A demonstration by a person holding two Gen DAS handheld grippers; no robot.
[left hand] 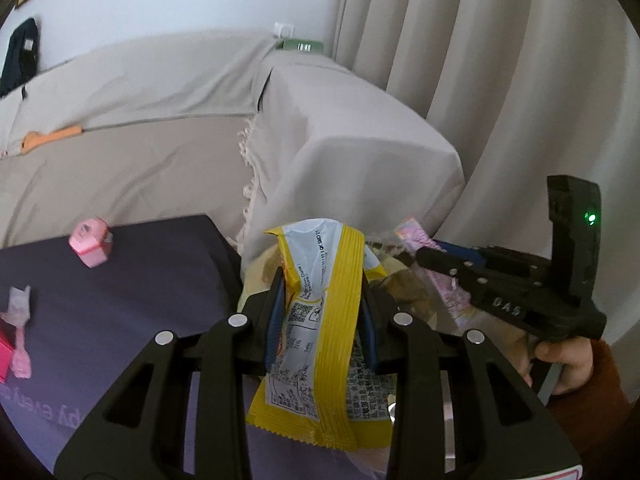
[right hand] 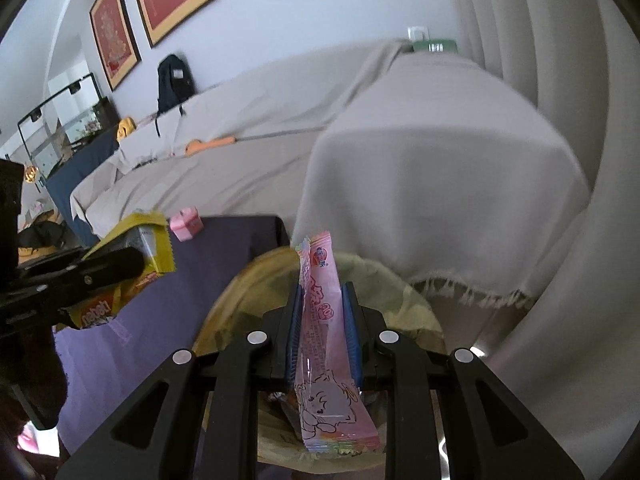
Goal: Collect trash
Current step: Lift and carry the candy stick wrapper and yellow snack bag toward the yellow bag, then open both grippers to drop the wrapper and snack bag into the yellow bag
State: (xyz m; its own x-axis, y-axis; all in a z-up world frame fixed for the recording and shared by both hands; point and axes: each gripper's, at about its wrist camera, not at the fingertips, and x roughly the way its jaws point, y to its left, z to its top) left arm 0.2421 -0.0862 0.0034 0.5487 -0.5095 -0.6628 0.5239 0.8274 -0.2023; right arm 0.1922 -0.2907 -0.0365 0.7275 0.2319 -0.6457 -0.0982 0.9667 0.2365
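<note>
The left claw (left hand: 324, 304) is clamped on a yellow snack wrapper (left hand: 320, 328), its blue pads pinching the wrapper across its middle so that the torn white-lined top stands up above the jaws and the crimped lower edge hangs below them. The right claw (right hand: 322, 316) is likewise closed on a pink candy wrapper (right hand: 320, 344), gripped at mid-length with the printed upper end poking up and the cartoon-printed lower end drooping beneath.

Taking the lined bin (right hand: 404, 288) as the landmark: the pink wrapper sits directly over its mouth, and the yellow wrapper is at its rim on the counter side, with the right claw just beyond it in the left wrist view. The purple-covered counter (left hand: 120, 312) lies beside the bin, and the draped sofa arm (right hand: 432, 184) rises behind it. More trash remains on the counter, well away from the bin: a small pink carton (left hand: 91, 242) near the far edge, and a pale pink wrapper (left hand: 19, 320) nearer the left edge.

Both held wrappers look feather-light, thin and crinkly; they fold and slip rather than resist, so a pinch across the flat middle is sound, and they should simply flutter down on release, though film can cling to a pad. The carton looks stiffer but crushable, best taken across its flat sides.
</note>
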